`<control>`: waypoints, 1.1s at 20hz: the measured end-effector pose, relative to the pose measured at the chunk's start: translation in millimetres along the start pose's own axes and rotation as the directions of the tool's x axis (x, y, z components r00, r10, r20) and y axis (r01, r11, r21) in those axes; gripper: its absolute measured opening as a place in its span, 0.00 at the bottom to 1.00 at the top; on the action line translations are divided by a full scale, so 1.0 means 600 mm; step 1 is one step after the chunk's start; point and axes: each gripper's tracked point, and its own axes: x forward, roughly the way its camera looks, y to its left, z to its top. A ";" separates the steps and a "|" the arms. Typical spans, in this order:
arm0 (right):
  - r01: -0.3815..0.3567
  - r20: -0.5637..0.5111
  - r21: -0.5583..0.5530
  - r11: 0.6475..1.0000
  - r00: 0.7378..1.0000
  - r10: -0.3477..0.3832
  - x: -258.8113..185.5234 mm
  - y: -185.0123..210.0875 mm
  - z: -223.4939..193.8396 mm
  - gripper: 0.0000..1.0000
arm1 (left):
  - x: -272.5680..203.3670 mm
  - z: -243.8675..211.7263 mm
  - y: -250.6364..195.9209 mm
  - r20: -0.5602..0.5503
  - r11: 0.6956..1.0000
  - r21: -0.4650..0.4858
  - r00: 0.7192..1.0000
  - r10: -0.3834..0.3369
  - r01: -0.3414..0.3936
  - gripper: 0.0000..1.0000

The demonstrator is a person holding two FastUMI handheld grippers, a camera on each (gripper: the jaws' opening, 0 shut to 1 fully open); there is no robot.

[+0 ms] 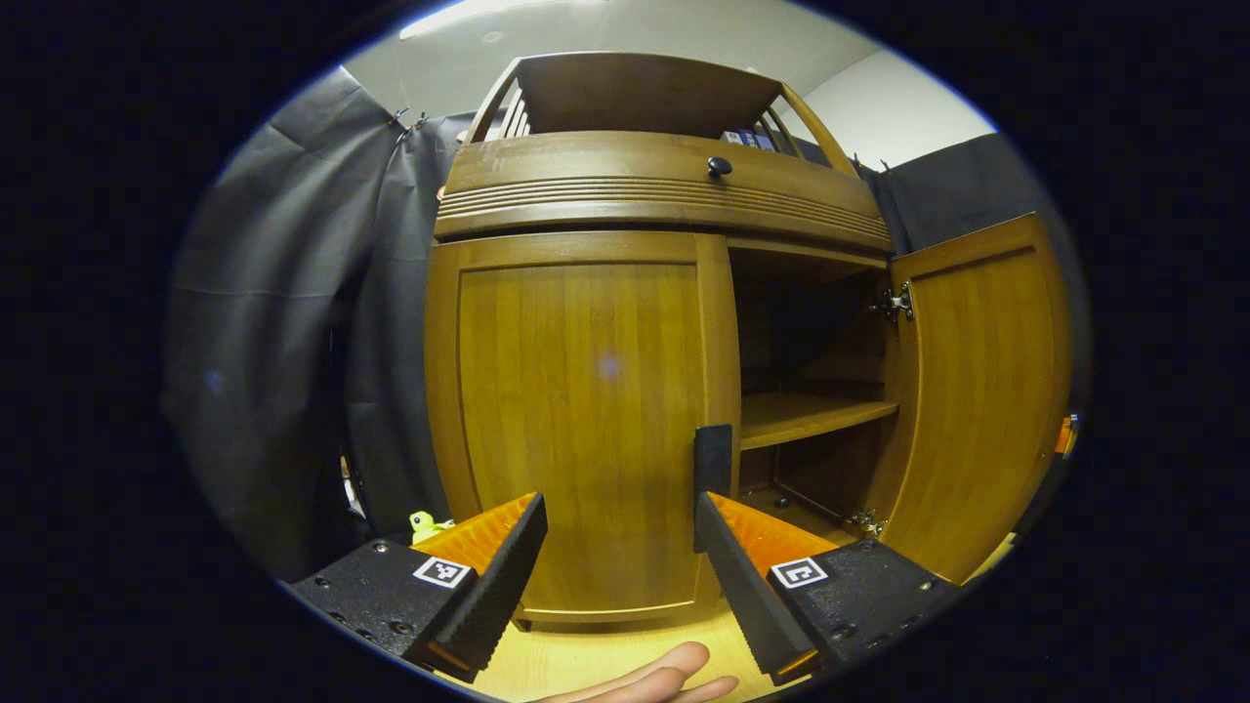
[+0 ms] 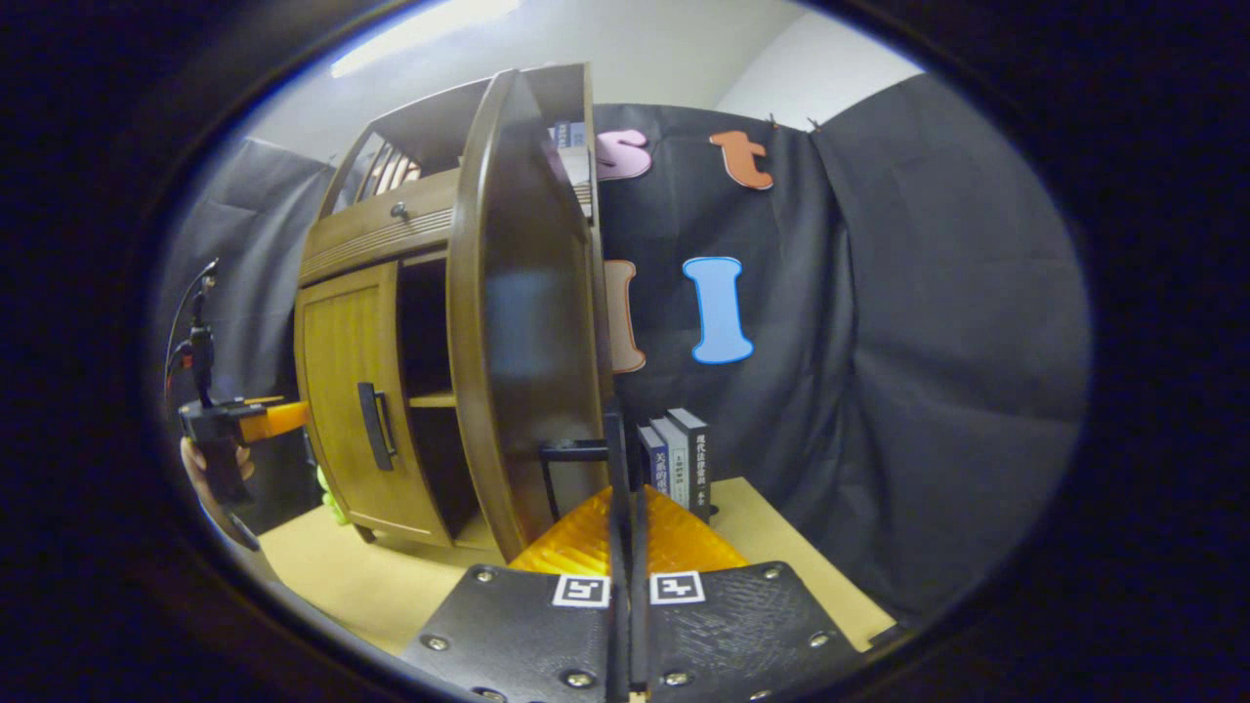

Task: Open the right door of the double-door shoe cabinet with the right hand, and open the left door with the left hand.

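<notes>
The wooden shoe cabinet (image 1: 664, 181) fills the left gripper view. Its left door (image 1: 581, 410) is closed, and its right door (image 1: 977, 391) is swung wide, baring a shelf (image 1: 811, 415). My left gripper (image 1: 620, 508) is open in front of the left door, its right fingertip just below the black handle (image 1: 713, 459). In the right gripper view my right gripper (image 2: 625, 508) is shut on the black handle (image 2: 613, 439) of the open right door (image 2: 518, 322). The left door (image 2: 342, 391) with its handle (image 2: 374, 425) and the left gripper (image 2: 239, 420) stand at the left.
A few upright books (image 2: 674, 464) stand on the light wooden tabletop (image 2: 771, 527) behind the open door. A small green toy (image 1: 425, 525) lies left of the cabinet's foot. A hand (image 1: 649, 683) shows at the bottom edge. Black cloth walls close in around.
</notes>
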 end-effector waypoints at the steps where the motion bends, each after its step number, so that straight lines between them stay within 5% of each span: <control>1: -0.011 0.000 -0.019 1.000 1.000 0.011 0.002 -0.004 -0.001 0.01 | 0.004 -0.003 -0.007 -0.003 1.000 -0.006 1.000 -0.013 0.013 0.96; 5: -0.026 0.002 -0.023 0.999 1.000 0.026 0.002 -0.035 0.006 0.06 | 0.017 -0.026 -0.024 -0.049 0.999 -0.002 0.998 -0.045 0.045 0.96; 8: -0.041 0.015 0.008 0.999 0.999 0.041 0.006 -0.054 0.007 0.54 | 0.029 -0.033 -0.029 -0.047 0.999 -0.009 0.998 -0.042 0.042 0.93; 13: -0.043 0.043 -0.031 0.999 0.998 0.044 0.012 -0.074 0.007 0.62 | 0.051 -0.059 -0.075 -0.077 0.993 -0.055 0.991 -0.113 0.109 0.96; 18: 0.016 0.052 -0.079 0.997 0.999 -0.012 -0.017 -0.092 0.011 1.00 | 0.085 -0.091 -0.118 -0.081 0.982 -0.099 0.983 -0.166 0.158 0.96; 22: 0.137 0.125 -0.214 0.967 0.986 -0.112 -0.090 -0.128 0.027 0.96 | 0.090 -0.084 -0.130 -0.036 0.985 -0.080 0.987 -0.156 0.153 0.92</control>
